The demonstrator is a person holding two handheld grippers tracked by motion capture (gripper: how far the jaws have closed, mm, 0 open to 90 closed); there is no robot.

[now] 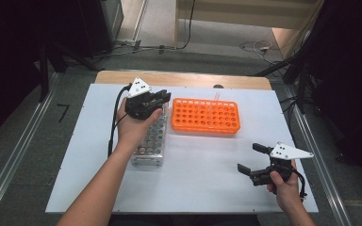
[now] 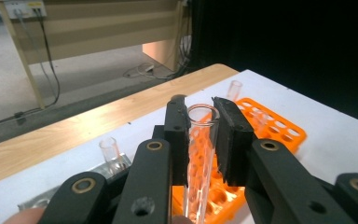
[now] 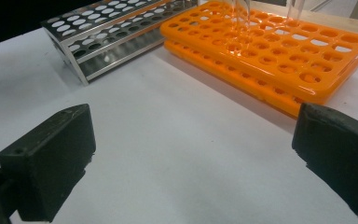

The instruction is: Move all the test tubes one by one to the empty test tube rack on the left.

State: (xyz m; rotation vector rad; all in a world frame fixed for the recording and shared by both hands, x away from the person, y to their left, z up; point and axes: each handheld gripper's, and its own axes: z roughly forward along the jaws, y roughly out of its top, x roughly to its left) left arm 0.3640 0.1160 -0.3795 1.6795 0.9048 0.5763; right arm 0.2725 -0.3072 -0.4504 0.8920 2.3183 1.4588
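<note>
Pinching a clear glass tube (image 2: 200, 154) upright, the left gripper (image 1: 162, 98) hovers between the metal rack (image 1: 152, 141) and orange rack (image 1: 206, 115). At five o'clock the right gripper (image 1: 253, 162) rests spread wide, holding nothing. No readable writing shows. The left gripper view reveals another tube (image 2: 109, 151) standing in the metal rack.

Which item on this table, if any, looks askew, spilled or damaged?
Nothing stands out. The orange rack and metal rack lie flat on the table; the left gripper holds a clear test tube upright, unbroken. No spill visible.
</note>
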